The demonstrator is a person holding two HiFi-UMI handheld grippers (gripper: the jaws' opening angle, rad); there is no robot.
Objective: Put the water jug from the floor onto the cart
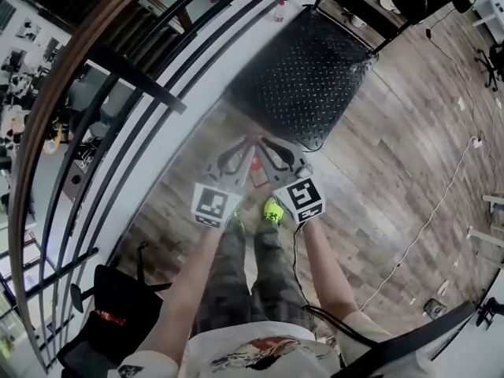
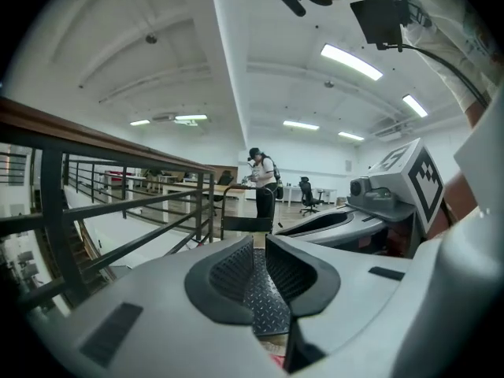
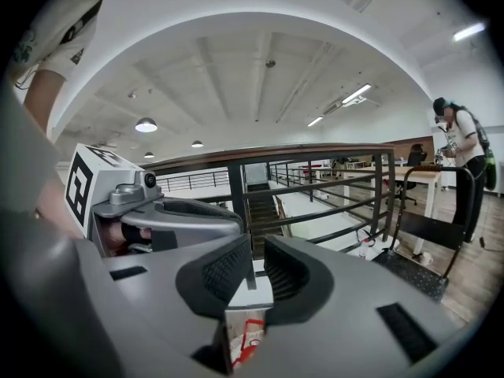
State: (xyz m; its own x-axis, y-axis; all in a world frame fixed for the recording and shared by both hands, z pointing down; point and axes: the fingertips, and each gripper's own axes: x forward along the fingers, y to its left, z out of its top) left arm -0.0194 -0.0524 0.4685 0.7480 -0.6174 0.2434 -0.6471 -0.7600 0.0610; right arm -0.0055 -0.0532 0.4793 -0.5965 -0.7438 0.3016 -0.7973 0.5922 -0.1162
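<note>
My two grippers meet tip to tip over the wood floor, just short of the black diamond-plate cart (image 1: 303, 69). The left gripper (image 1: 246, 142) and right gripper (image 1: 264, 142) both pinch the top of the water jug (image 1: 253, 164), of which only a red-and-white scrap shows between them. In the right gripper view the jaws (image 3: 257, 250) are nearly together on a thin white part, with the jug's red-printed label (image 3: 244, 333) below. The left jaws (image 2: 260, 246) stand narrowly apart, a bit of red from the jug (image 2: 276, 361) low in the gap and the cart deck (image 2: 264, 290) beyond.
A black metal railing (image 1: 118, 69) with a wooden handrail runs along the left, with a stairwell behind it. A black chair (image 1: 118, 305) stands at lower left. A cable (image 1: 425, 227) trails over the floor at right. A person (image 2: 264, 183) stands at a far desk.
</note>
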